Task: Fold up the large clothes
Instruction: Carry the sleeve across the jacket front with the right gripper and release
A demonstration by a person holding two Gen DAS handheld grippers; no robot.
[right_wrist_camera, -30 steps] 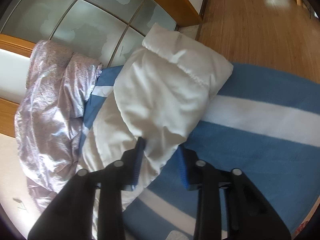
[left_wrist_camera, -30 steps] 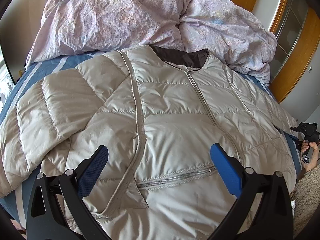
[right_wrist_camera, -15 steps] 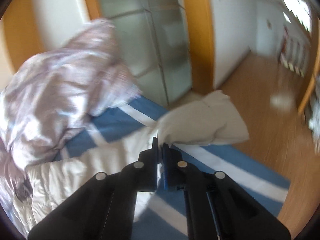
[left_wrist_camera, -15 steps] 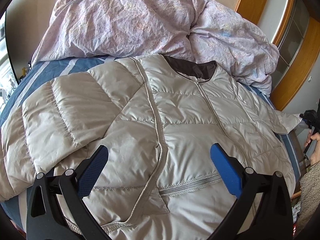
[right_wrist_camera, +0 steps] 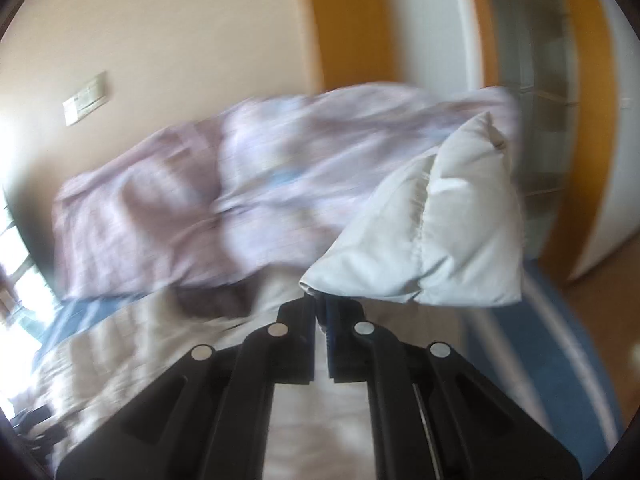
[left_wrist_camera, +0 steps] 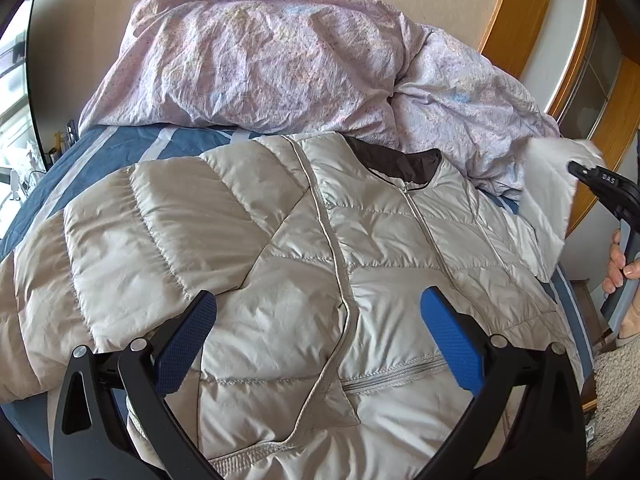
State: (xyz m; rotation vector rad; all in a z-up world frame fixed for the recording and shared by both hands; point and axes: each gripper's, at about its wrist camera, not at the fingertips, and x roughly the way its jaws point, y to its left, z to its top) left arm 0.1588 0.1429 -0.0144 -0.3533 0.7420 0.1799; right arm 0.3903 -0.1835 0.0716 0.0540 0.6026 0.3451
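Observation:
A beige quilted puffer jacket (left_wrist_camera: pixel 320 272) lies front up on the bed, zipped, dark collar at the far end. Its left sleeve (left_wrist_camera: pixel 132 232) is folded across the chest. My left gripper (left_wrist_camera: pixel 316 328) is open and empty above the jacket's lower front. My right gripper (right_wrist_camera: pixel 320 312) is shut on the jacket's right sleeve (right_wrist_camera: pixel 448 232), holding its cuff end up in the air. From the left wrist view the lifted sleeve (left_wrist_camera: pixel 556 192) and the right gripper (left_wrist_camera: pixel 576 168) show at the far right edge.
A crumpled lilac duvet (left_wrist_camera: pixel 304 68) is piled at the head of the bed. The blue striped bedspread (left_wrist_camera: pixel 128 148) shows around the jacket. A wooden door frame (left_wrist_camera: pixel 516 12) and wardrobe stand at the right, beside the bed.
My right gripper closed on the right sleeve, lifted it off the bedspread and swung it up toward the jacket's body. The left gripper drew back slightly and stayed open.

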